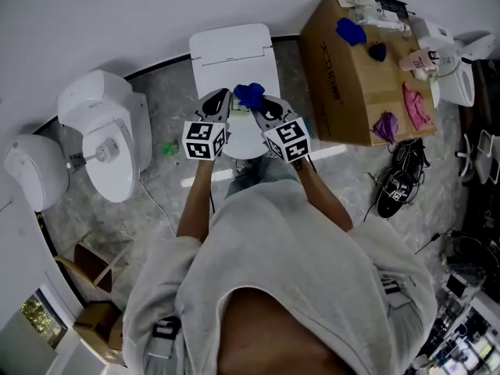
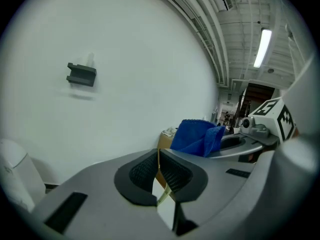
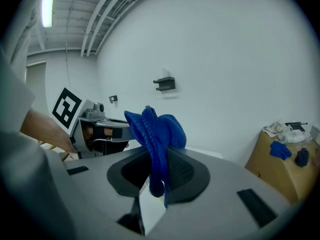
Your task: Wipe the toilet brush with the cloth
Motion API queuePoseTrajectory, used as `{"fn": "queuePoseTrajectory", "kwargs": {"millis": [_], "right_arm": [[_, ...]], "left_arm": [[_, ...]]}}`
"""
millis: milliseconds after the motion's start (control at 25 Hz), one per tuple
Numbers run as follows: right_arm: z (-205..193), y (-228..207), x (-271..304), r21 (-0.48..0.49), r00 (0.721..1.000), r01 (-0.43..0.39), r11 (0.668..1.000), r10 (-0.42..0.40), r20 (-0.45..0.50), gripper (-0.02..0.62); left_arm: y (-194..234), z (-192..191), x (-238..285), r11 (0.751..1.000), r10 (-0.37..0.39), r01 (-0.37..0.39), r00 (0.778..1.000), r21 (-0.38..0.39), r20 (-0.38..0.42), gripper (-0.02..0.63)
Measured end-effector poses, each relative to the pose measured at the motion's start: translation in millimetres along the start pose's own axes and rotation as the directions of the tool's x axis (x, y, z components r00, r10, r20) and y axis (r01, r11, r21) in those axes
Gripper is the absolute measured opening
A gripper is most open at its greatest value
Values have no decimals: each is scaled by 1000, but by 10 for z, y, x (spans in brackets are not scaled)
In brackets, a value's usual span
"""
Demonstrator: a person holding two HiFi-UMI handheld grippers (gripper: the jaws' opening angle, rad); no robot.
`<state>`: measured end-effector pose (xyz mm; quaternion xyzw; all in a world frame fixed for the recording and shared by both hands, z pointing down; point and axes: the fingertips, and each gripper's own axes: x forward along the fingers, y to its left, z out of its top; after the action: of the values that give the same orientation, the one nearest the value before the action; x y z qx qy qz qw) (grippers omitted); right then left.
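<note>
Cloth point(image 3: 157, 129) stands upright, bunched, in right gripper's point(image 3: 158, 170) jaws.

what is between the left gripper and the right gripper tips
The blue cloth, bunched up and clamped by the right gripper; the head view shows it between the two tips. The left gripper pinches only a thin pale strip.
</note>
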<state>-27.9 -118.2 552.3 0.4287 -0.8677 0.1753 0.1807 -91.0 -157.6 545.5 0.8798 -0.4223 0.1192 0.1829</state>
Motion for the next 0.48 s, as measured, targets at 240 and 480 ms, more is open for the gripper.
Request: {"fn": "queuePoseTrajectory", "kwargs": {"millis": [240,480], "right_arm": [[-129,-25,113,13,998,-58,998,59,-38,89],[-312,-152,142,42,995,-64,997,67,-72,88]], "left_arm": [[-27,-45,56,1000,27,-27,999,5,-27,24],[-26,-48,35,999,50,-50,998,20,-43,23]]}}
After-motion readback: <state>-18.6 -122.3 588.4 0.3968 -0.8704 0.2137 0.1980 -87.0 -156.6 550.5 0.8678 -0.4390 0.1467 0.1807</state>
